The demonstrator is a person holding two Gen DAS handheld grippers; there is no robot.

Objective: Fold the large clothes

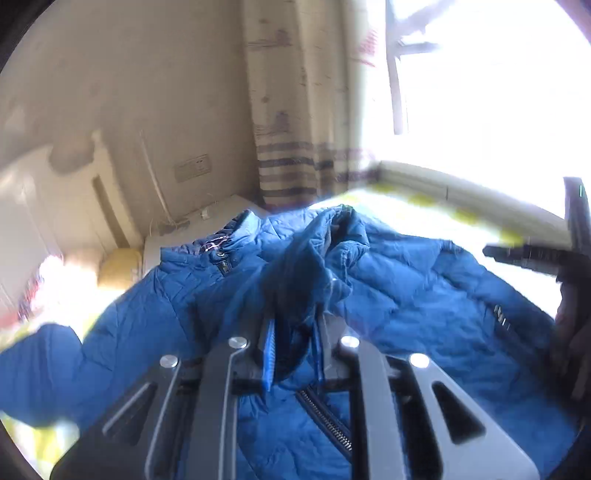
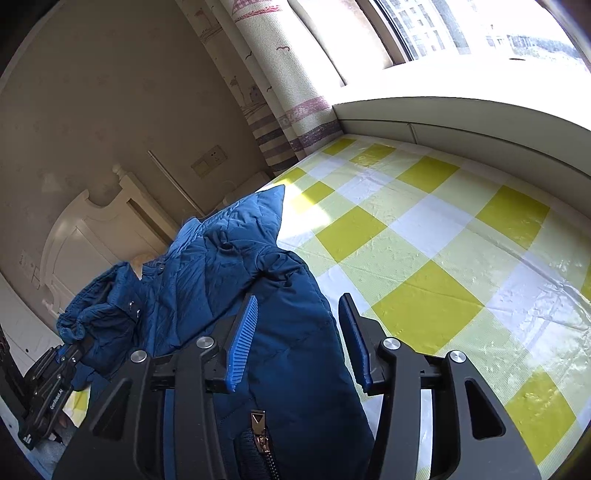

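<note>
A blue quilted jacket (image 1: 406, 317) lies spread on a bed with a yellow and white checked sheet (image 2: 424, 240). My left gripper (image 1: 293, 332) is shut on a bunched fold of the jacket, a sleeve end, held up above the jacket's body. The zipper (image 1: 325, 421) runs below it. In the right wrist view the jacket (image 2: 236, 266) is folded over. My right gripper (image 2: 299, 339) is open, its blue pads either side of the jacket's edge, not closed on it. The left gripper (image 2: 79, 341) shows at lower left, holding the blue fabric.
A white headboard (image 2: 92, 229) and a beige wall with a socket (image 2: 210, 160) stand behind the bed. A striped curtain (image 2: 266, 92) hangs by a bright window (image 2: 461, 29). A white ledge (image 2: 461, 122) borders the bed's far side. A yellow pillow (image 1: 118, 266) lies near the headboard.
</note>
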